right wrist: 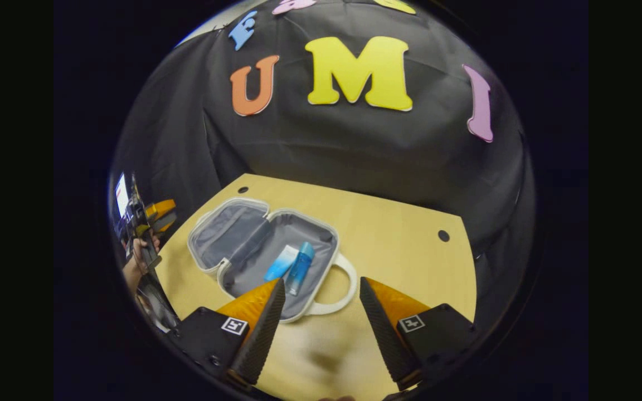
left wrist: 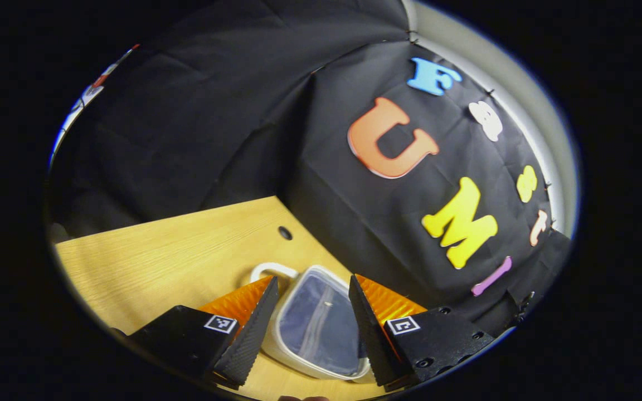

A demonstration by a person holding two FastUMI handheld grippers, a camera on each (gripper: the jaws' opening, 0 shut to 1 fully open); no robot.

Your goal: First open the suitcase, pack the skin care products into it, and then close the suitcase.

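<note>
Wooden table [right wrist: 399, 234], open suitcase [right wrist: 254, 245] lying flat, apparently.

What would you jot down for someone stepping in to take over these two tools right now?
Left hand-held gripper: open, holding nothing, hovering over the suitcase.
Right hand-held gripper: open, holding nothing, above the table near the suitcase's handle.
Suitcase: lying open on the table, both halves flat.
Skin care products: a light blue tube and a blue bottle lie inside, side by side.
Done: opening, packing those two.
Left: close the suitcase.
</note>
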